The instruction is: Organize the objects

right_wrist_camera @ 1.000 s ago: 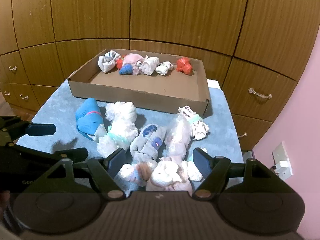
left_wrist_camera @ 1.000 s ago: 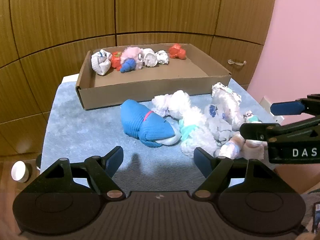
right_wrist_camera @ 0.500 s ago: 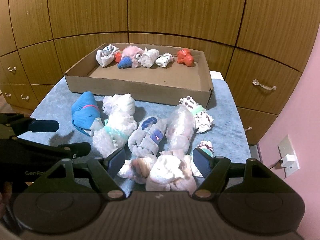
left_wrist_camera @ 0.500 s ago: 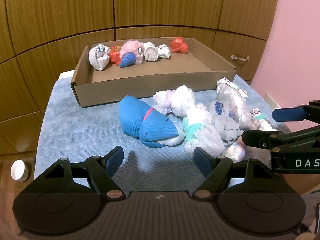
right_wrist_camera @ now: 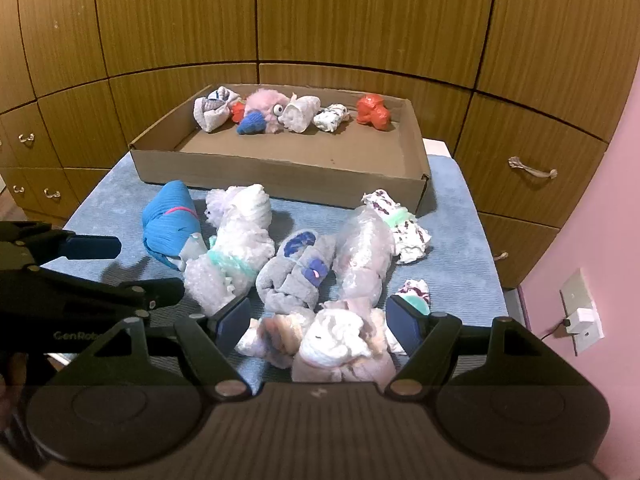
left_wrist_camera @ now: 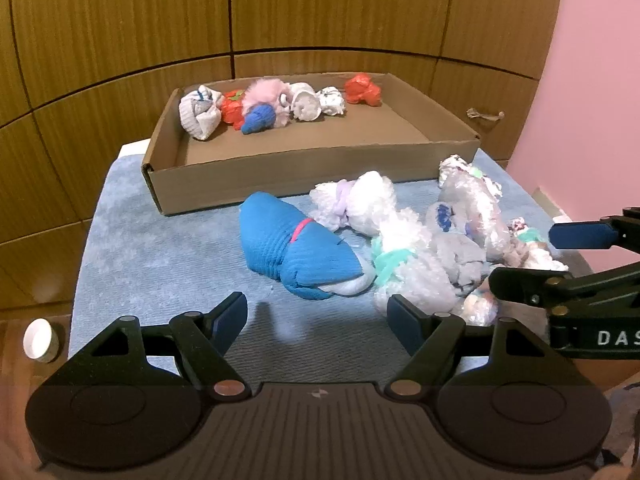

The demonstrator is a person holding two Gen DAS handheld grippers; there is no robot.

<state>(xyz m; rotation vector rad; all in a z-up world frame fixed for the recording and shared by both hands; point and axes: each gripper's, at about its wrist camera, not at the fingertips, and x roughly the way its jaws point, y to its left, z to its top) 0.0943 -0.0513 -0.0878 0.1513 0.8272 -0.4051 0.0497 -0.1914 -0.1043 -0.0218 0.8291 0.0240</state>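
Observation:
A pile of rolled sock bundles lies on a blue mat [left_wrist_camera: 160,248]. A blue bundle with a pink stripe [left_wrist_camera: 292,252] [right_wrist_camera: 170,224] lies at the pile's left. White fluffy bundles [left_wrist_camera: 404,264] [right_wrist_camera: 236,240], a grey one [right_wrist_camera: 298,276] and a pink-white one [right_wrist_camera: 340,340] lie beside it. A cardboard box [left_wrist_camera: 288,172] [right_wrist_camera: 280,176] behind holds several bundles along its far wall. My left gripper [left_wrist_camera: 318,320] is open and empty, just short of the blue bundle. My right gripper [right_wrist_camera: 318,320] is open, its fingers on either side of the pink-white bundle.
Wooden cabinet doors with metal handles [right_wrist_camera: 532,168] stand behind the table. A pink wall with a socket and plug [right_wrist_camera: 584,316] is at the right. A small white cup [left_wrist_camera: 40,338] sits on the floor at the left.
Both grippers have moved forward and lower toward the pile. The right gripper's fingers now flank the pink-white bundle. Nothing has been picked up.

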